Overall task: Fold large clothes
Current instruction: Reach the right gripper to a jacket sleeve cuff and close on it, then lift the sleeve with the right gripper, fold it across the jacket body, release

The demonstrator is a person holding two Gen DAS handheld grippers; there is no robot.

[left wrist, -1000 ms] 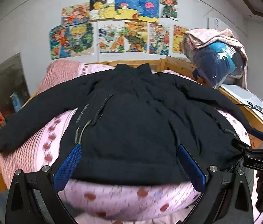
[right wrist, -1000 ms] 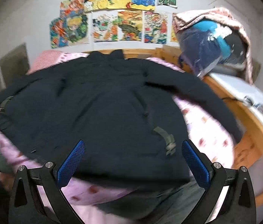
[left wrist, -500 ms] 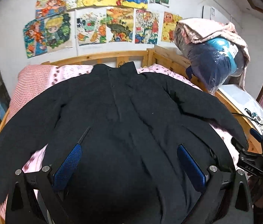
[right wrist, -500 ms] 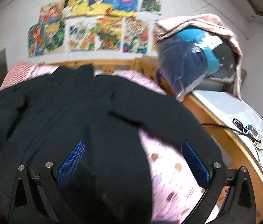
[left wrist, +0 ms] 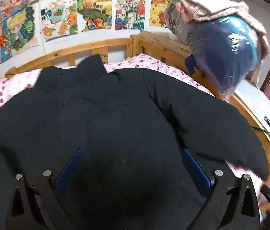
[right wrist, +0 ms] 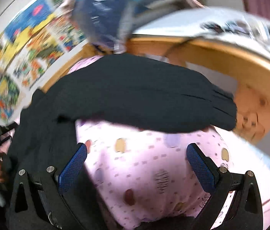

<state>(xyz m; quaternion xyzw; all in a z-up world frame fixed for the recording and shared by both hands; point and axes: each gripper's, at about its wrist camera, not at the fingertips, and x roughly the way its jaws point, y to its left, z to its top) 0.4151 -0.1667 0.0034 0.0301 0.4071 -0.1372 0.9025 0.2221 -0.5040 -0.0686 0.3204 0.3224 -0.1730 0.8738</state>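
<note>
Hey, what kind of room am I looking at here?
Most likely a child's bedroom: a light wooden bed frame with a pink patterned bedsheet, colourful cartoon drawings taped to the white wall, and a black padded jacket spread out on the bed.

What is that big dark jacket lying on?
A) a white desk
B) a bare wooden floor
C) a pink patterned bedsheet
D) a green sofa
C: the black jacket lies spread over the pink patterned bedsheet, with the wooden bed frame behind its collar.
</note>
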